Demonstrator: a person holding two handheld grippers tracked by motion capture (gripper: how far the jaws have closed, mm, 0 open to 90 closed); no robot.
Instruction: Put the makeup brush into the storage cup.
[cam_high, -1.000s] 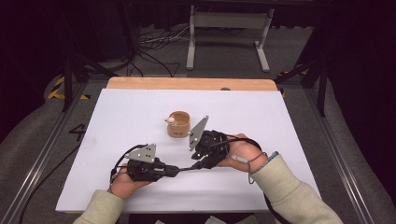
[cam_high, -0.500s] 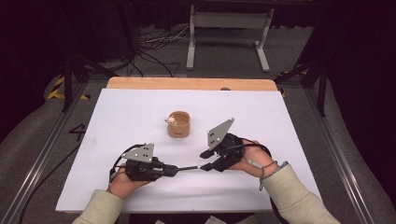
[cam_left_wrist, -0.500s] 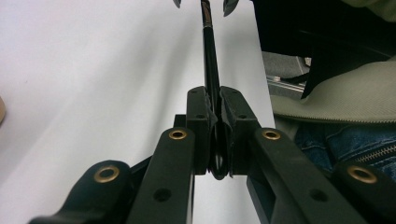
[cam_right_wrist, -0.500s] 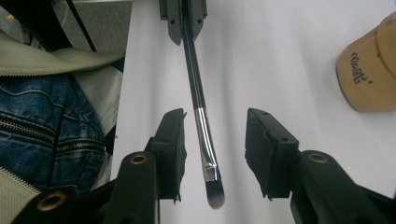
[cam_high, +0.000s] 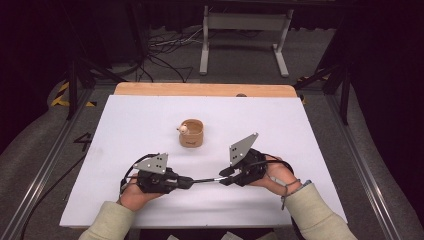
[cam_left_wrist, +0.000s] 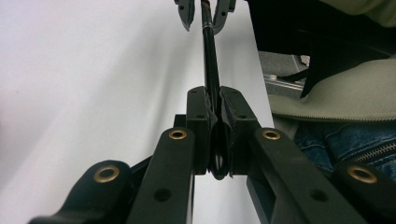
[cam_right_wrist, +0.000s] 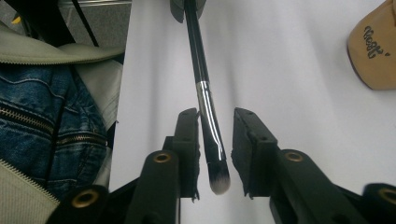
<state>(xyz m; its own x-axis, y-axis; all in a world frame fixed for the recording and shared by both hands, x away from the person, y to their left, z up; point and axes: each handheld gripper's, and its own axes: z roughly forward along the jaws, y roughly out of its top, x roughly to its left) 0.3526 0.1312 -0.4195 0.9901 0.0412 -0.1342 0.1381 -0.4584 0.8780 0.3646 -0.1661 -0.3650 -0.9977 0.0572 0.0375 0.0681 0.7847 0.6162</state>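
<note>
A black makeup brush (cam_high: 202, 180) with a silver ferrule lies level just above the white table sheet (cam_high: 300, 130). My left gripper (cam_high: 187, 181) is shut on the brush's handle end, and the left gripper view shows its pads (cam_left_wrist: 201, 121) clamped on the brush handle (cam_left_wrist: 210, 60). My right gripper (cam_high: 224, 179) faces it from the right. In the right gripper view the brush head (cam_right_wrist: 215, 163) lies between the jaws, close to the left pad (cam_right_wrist: 189, 144), with a gap on the right. These jaws have just been closing and the right gripper (cam_right_wrist: 215, 154) is still open.
A small tan wooden cup (cam_high: 191, 133) stands mid-table beyond both grippers, with a pale knob-topped thing (cam_high: 184, 129) at its rim. It also sits at the upper right of the cup (cam_right_wrist: 376, 51) side in the right gripper view. A wooden board edge (cam_high: 200, 90) runs along the back.
My right gripper has slid to the right along the brush and sunk toward the table, so its jaws now stand at the bristle end. The left gripper has kept still.
</note>
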